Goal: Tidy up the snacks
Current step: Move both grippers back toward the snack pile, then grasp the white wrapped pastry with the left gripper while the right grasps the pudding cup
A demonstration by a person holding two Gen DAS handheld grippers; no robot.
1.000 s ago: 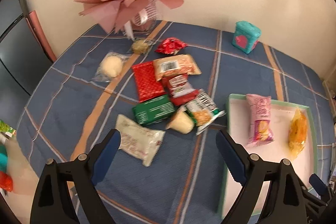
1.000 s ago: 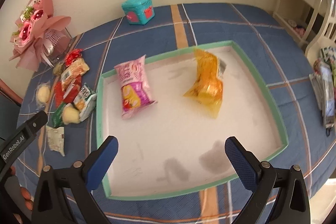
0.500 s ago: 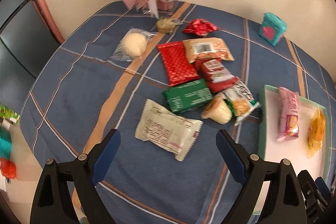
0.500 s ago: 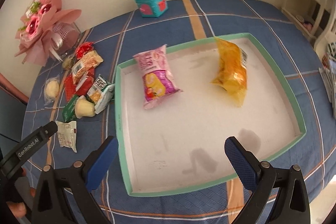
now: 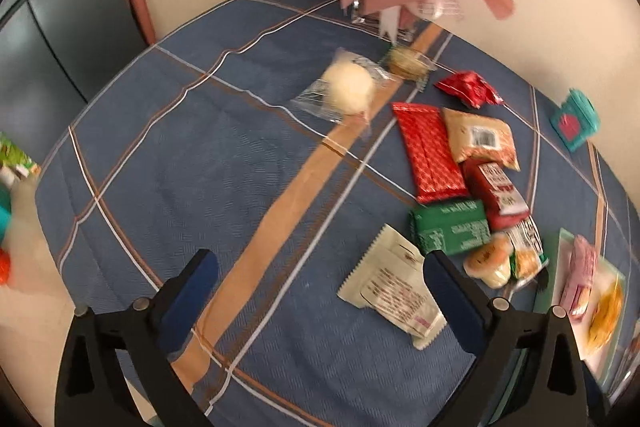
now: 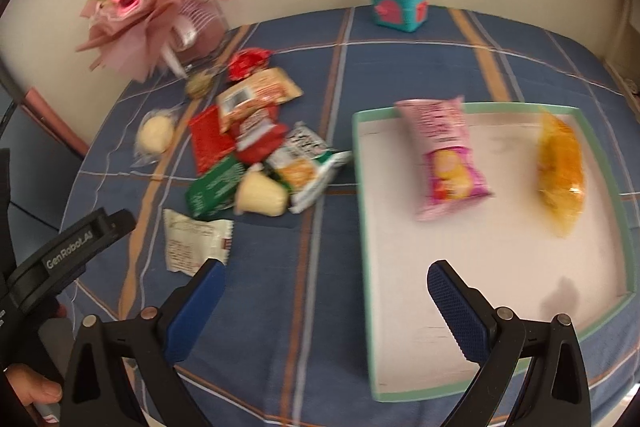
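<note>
The left tongs (image 5: 320, 291) stand wide and empty, their jaws having just opened further with nothing between them. They hang over bare blue plaid cloth on the tabletop (image 5: 208, 163). The right tongs (image 6: 326, 291) are also spread wide and hold nothing; they straddle the near left edge of the tray (image 6: 362, 227).

The nearest loose snack is the white packet (image 5: 394, 285). In the left view it lies just beside the right-hand finger, off to the right of the gap, with its long axis running diagonally from upper left to lower right. The left tongs look the closer of the two, so I judge that the pick falls to them after a sideways shift and some roll to set the jaws across the packet's short side.

The packet is flat, crinkly film with serrated ends and printed text. Beyond it sits the pile: a green bar (image 5: 450, 229), a small cup (image 5: 490, 261) of pale jelly with a peel lid, a glossy red bar (image 5: 432, 157), a darker red pack (image 5: 496, 189), a tan pouch (image 5: 480, 139) with a barcode, and a round bun (image 5: 348, 93) in clear wrap farther off. In the tray already lie a puffy pink bag (image 6: 444, 157) and a translucent orange bag (image 6: 560, 171). A pink bouquet (image 6: 148, 11) and a teal box (image 6: 398, 3) stand at the back.
</note>
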